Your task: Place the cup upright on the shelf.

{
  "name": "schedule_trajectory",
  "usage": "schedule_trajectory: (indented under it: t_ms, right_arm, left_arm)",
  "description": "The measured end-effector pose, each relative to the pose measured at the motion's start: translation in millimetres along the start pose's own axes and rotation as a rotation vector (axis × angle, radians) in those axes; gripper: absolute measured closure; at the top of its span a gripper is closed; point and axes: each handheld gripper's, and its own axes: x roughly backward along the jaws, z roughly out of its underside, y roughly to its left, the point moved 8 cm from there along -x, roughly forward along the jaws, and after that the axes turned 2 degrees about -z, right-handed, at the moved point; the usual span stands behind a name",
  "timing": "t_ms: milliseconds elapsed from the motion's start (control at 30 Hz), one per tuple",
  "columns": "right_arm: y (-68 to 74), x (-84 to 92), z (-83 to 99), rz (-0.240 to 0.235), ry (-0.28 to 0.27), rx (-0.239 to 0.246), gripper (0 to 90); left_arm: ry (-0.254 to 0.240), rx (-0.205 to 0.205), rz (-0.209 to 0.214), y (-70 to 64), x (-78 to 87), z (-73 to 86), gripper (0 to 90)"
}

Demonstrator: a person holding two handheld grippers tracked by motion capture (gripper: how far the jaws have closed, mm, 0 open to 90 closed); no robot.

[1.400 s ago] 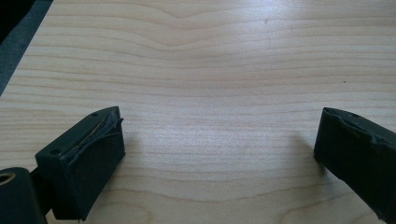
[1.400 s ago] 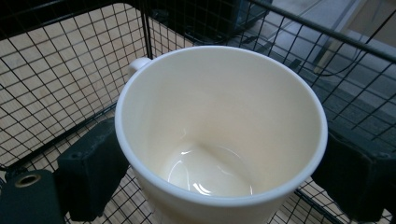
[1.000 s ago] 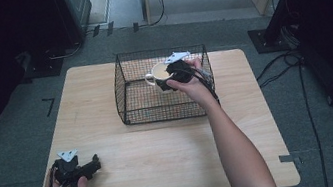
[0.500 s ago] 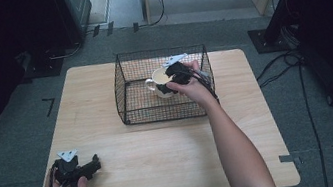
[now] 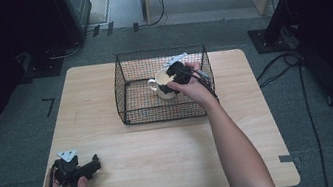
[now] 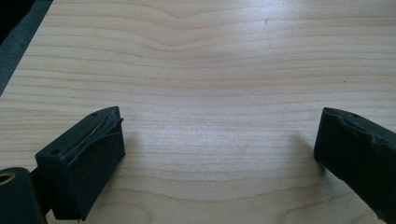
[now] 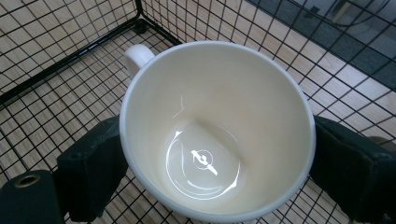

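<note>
A white mug [image 5: 159, 81] hangs upright inside the black wire basket [image 5: 163, 118], just above its floor. My right gripper [image 5: 167, 84] is shut on it. In the right gripper view the empty mug [image 7: 215, 116] sits between the two black pads [image 7: 93, 163], which press on its sides, and its handle points to the upper left. My left gripper [image 5: 94, 165] rests at the table's front left corner in a hand. Its jaws [image 6: 219, 135] stand wide open over bare wood.
The basket stands at the back middle of the light wooden table [image 5: 165, 159]; its mesh walls [image 7: 56, 70] close in around the mug. Cables [image 5: 296, 60] trail over the grey floor at the right. Dark equipment stands at both sides.
The right gripper has carried the mug a little lower into the basket and toward its near side. The left gripper has stayed put.
</note>
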Motion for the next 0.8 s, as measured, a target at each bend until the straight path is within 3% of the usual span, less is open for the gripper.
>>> schedule_trajectory:
  t_ms: [67, 100, 133, 433, 633, 800]
  right_arm:
    - [-0.4, 1.4, -0.7, 0.005, -0.002, -0.004, 7.4]
    - [-0.4, 3.9, -2.0, 0.006, -0.012, -0.011, 0.7]
    - [-2.3, 5.5, -2.9, 0.014, -0.018, -0.016, 0.0]
    - [-6.8, 18.8, -11.6, 0.034, -0.091, -0.012, 0.0]
    - [-4.4, 35.1, -24.2, 0.032, -0.17, 0.006, 0.0]
    - [3.0, 49.2, -29.4, 0.018, -0.192, 0.024, 0.0]
  left_arm:
    - [0.0, 0.0, 0.0, 0.0, 0.0, 0.0, 1.8]
    - [0.0, 0.0, 0.0, 0.0, 0.0, 0.0, 1.8]
    - [0.0, 0.0, 0.0, 0.0, 0.0, 0.0, 1.8]
    - [0.0, 0.0, 0.0, 0.0, 0.0, 0.0, 1.8]
    - [0.0, 0.0, 0.0, 0.0, 0.0, 0.0, 1.8]
    - [0.001, 0.0, 0.001, 0.0, 0.0, 0.0, 1.8]
